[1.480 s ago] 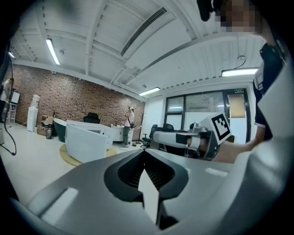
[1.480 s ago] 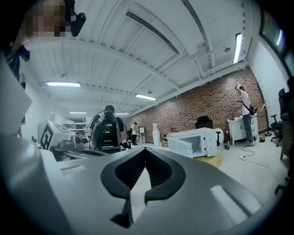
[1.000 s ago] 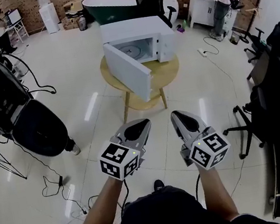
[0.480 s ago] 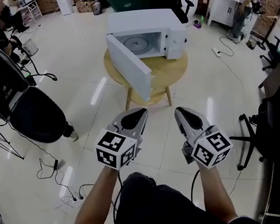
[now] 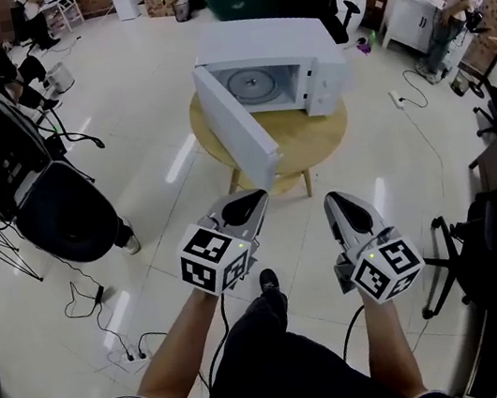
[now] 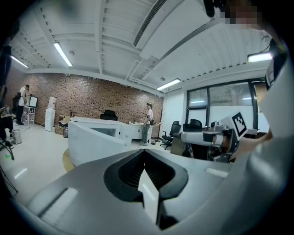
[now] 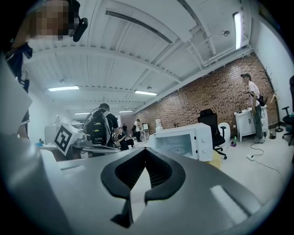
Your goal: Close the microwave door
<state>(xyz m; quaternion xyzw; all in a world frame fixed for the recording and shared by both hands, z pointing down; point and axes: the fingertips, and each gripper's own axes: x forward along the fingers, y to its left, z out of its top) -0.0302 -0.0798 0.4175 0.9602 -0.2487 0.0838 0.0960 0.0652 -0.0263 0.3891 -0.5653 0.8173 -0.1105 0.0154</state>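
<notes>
one open microwave point(image 5: 271, 43); two closed tongs point(image 5: 258, 196) point(image 5: 331, 198)

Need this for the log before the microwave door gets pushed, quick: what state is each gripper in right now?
Left gripper: closed, nothing between its jaws.
Right gripper: closed, nothing between its jaws.

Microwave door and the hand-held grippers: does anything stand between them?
Nothing: in the head view only bare floor separates the door from the left hand-held gripper and right hand-held gripper.
</notes>
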